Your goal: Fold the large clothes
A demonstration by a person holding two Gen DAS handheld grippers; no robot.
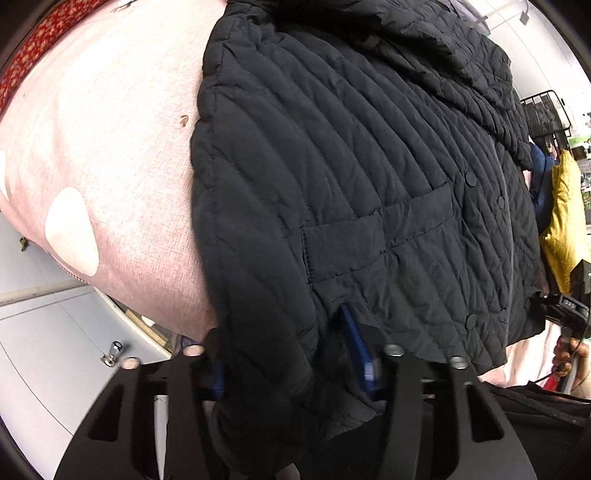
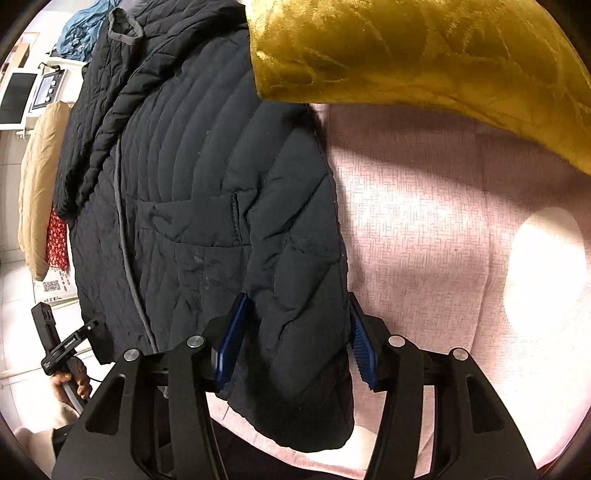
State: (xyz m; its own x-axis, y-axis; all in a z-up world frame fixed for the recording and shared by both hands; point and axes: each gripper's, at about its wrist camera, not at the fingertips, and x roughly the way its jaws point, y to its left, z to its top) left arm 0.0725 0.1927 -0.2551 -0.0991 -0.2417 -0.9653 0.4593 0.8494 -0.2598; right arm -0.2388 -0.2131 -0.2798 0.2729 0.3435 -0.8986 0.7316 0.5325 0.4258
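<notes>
Black quilted jacket (image 1: 369, 177) lies spread flat, front up, on a pink woven cover (image 1: 122, 166) with pale round spots; snaps and patch pocket (image 1: 380, 236) face the camera. Left hand-held gripper (image 1: 291, 354) is down at the jacket's lower left corner, sleeve (image 1: 258, 332) bunched between its blue pads (image 1: 356, 350); the near-side pad is mostly buried in fabric, so cannot tell if it's actually pinching or only straddling. Right hand-held gripper (image 2: 295, 343) sits at the opposite lower corner, straddling the other sleeve (image 2: 306, 314): jaws medium-wide, both blue pads (image 2: 232, 343) right against the fabric sides, whether they press on it can't be told. Gold satin garment (image 2: 424, 62) lies on the cover just beyond the jacket's right shoulder, overlapping its edge. Tan garment (image 2: 40, 184) and a red patterned cloth (image 2: 57, 240) hang off the far side of the jacket in the right wrist view; blue fabric (image 2: 81, 33) is past the hood. Each wrist view catches the other gripper's handle with the person's hand (image 2: 72, 384) on it beside the jacket hem
</notes>
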